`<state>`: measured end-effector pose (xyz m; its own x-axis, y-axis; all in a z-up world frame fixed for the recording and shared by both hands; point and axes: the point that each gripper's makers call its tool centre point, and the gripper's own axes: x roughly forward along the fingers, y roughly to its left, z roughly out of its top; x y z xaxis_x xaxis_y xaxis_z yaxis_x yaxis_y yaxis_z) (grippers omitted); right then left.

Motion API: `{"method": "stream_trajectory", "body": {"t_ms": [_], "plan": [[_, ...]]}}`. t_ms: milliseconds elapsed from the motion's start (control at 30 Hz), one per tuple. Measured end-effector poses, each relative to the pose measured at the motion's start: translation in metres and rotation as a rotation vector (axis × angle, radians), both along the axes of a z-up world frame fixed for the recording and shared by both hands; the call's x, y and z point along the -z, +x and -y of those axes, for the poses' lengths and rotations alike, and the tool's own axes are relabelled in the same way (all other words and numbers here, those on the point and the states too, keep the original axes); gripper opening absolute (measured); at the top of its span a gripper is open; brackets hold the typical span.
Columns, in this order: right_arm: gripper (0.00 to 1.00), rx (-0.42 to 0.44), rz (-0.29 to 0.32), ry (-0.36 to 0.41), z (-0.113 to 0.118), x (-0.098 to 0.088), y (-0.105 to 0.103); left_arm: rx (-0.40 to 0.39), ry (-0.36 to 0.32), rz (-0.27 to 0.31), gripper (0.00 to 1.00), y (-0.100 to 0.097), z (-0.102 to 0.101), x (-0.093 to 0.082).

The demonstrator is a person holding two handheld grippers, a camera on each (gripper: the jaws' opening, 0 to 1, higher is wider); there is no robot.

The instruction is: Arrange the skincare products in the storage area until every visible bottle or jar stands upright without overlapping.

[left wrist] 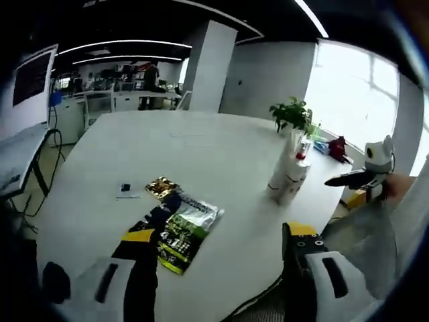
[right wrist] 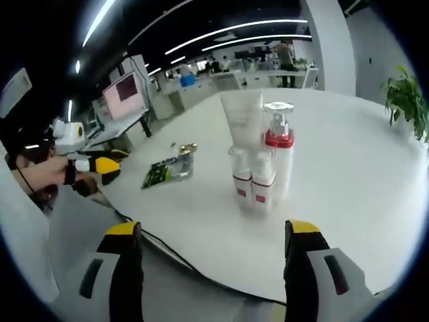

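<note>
Both sets of jaws released, empty. White red-banded plastic skincare bottles (right wrist: 263,176) stand upright, clustered on white bench (right wrist: 348,181); green foil sachets (left wrist: 182,231) at 9 o'clock.

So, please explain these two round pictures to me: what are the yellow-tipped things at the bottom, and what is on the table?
A person holds a two-jaw tool in each hand, and each carries a camera looking along its jaws. In the left gripper view, the left gripper is open and empty over the white table, near some flat packets. The right gripper view shows the right gripper, also open and empty, facing a group of upright skincare bottles that stand close together, with a white tube behind them. A potted plant stands further back.
</note>
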<state>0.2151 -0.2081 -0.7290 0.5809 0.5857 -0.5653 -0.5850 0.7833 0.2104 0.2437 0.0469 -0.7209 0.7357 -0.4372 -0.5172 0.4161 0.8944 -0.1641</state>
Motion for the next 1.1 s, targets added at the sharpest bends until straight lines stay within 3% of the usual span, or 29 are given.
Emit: {"method": "stream_trajectory", "body": {"t_ms": [100,267,400,600,667,933,1100], "plan": [[0.87,0.002,0.000,0.003,0.001,0.000,0.001,0.029,0.026,-0.014,0.80,0.014,0.000,0.008],[0.86,0.007,-0.003,0.003,0.003,0.002,0.001,0.141,0.174,-0.052,0.82,0.036,-0.008,0.029],[0.85,0.005,0.000,0.002,0.004,0.003,0.004,0.259,0.299,-0.111,0.81,0.049,-0.011,0.052],[0.83,0.008,0.006,-0.007,0.004,0.001,0.002,0.351,0.415,-0.244,0.81,0.065,-0.029,0.095],[0.83,0.010,0.007,-0.011,0.004,0.002,0.003,0.383,0.456,-0.285,0.83,0.064,-0.033,0.101],[0.83,0.025,0.002,-0.017,0.006,0.002,0.004,0.411,0.445,-0.350,0.82,0.072,-0.032,0.113],[0.82,0.023,-0.005,-0.022,0.007,0.006,0.005,0.434,0.479,-0.375,0.83,0.073,-0.034,0.116]]}}
